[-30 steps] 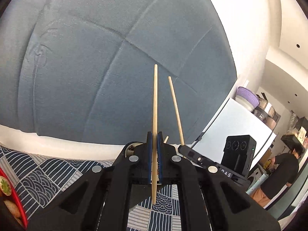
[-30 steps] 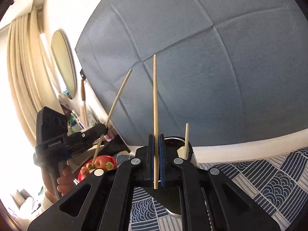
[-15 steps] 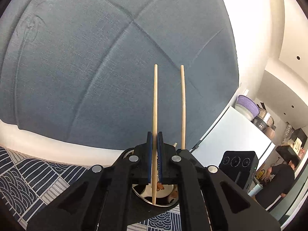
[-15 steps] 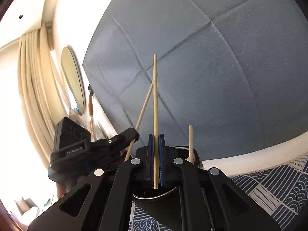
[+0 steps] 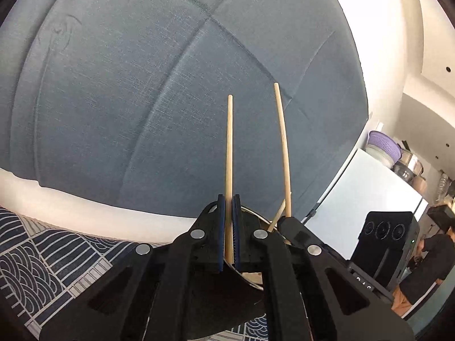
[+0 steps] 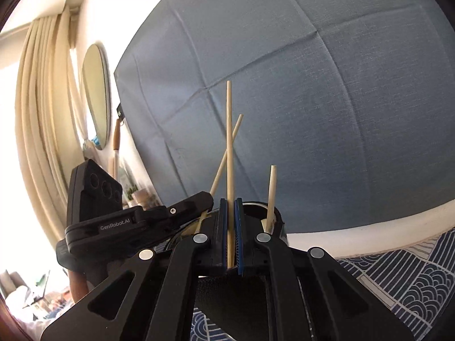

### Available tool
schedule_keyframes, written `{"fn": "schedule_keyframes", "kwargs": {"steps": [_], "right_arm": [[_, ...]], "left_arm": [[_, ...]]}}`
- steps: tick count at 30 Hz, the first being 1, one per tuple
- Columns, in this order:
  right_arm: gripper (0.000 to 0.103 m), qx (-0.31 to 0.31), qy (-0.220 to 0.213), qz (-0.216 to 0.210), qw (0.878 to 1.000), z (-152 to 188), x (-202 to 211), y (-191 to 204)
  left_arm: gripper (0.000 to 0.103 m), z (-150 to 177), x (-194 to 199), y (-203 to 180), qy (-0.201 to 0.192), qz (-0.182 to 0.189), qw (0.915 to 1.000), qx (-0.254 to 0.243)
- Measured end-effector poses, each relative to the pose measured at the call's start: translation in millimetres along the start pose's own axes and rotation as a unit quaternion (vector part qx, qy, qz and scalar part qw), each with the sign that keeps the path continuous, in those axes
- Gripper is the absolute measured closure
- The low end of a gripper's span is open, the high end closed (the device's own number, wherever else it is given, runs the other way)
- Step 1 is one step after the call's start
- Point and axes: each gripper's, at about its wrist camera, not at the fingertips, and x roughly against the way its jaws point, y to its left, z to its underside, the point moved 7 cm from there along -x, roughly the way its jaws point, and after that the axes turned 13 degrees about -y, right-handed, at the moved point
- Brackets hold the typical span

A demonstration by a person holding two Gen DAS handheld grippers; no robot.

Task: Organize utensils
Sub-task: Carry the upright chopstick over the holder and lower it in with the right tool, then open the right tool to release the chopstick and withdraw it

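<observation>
In the left wrist view my left gripper is shut on a wooden chopstick that stands upright. Just to its right, the right gripper holds a second chopstick, also upright. Below both lies the rim of a metal utensil holder, mostly hidden by the fingers. In the right wrist view my right gripper is shut on its chopstick. The left gripper comes in from the left, and its chopstick leans across behind mine. A short wooden handle stands in the dark holder.
A blue cloth backdrop fills the wall behind. A navy wave-patterned tablecloth covers the table. A person stands far off at the right near a white fridge. Curtains and an oval mirror are at the left.
Both grippers have come down and closer together over the holder. The two chopsticks now stand nearly side by side, and the red bowl has left both views.
</observation>
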Motion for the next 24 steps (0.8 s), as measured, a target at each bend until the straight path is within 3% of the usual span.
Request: {"fn": "schedule_keyframes", "kwargs": {"steps": [3, 6, 11, 21, 24], "right_arm": [[0.098, 0.028, 0.023, 0.014, 0.999, 1.7, 1.0, 5.9], [0.098, 0.057, 0.043, 0.035, 0.997, 4.9, 4.3, 11.4], [0.098, 0.058, 0.068, 0.050, 0.995, 5.6, 4.1, 14.5], [0.096, 0.084, 0.072, 0.070, 0.991, 8.1, 19.6, 16.7], [0.095, 0.092, 0.072, 0.075, 0.990, 5.8, 23.5, 16.6]], "left_arm": [[0.098, -2.4, 8.9, -8.1, -0.005, 0.007, 0.9999, -0.006], [0.098, 0.2, 13.9, -16.4, 0.006, -0.011, 0.9986, -0.051], [0.098, 4.9, 21.7, -17.9, 0.024, -0.028, 0.9962, -0.079], [0.098, 11.6, 26.9, -27.7, 0.047, -0.043, 0.9899, -0.127], [0.089, 11.7, 32.9, -30.3, 0.050, -0.048, 0.9883, -0.136]]}}
